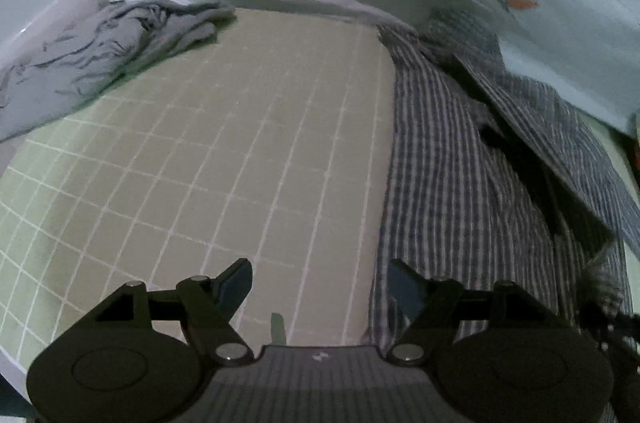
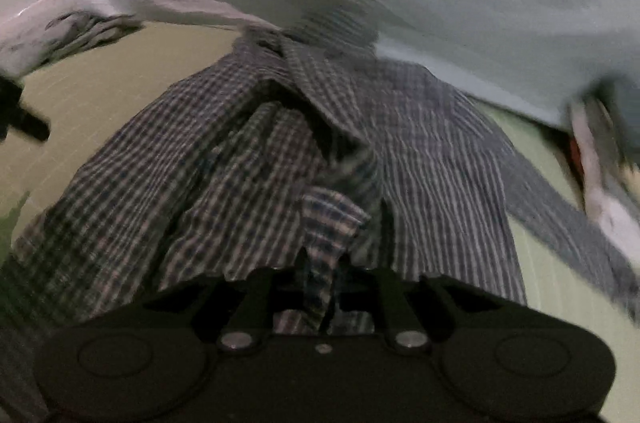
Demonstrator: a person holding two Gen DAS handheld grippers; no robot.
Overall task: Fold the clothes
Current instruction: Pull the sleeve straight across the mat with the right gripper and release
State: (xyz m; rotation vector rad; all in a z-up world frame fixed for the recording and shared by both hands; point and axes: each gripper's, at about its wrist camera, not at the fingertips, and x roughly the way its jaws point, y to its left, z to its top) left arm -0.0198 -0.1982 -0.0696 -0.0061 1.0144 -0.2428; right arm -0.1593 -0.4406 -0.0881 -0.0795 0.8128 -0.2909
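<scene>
One green gridded mat [image 1: 224, 151] under checked shirt [image 2: 248, 159]

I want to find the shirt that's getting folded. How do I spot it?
Look at the green cutting mat with white grid lines. The checked shirt lies along its right side, and the right gripper pinches a fold of it. It is dark blue and white checks, while the crumpled grey garment at the mat's far left corner has none.

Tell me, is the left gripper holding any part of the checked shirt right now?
No, the left gripper is open over the gridded mat, with the checked shirt lying beside it and nothing between its fingers.
</scene>
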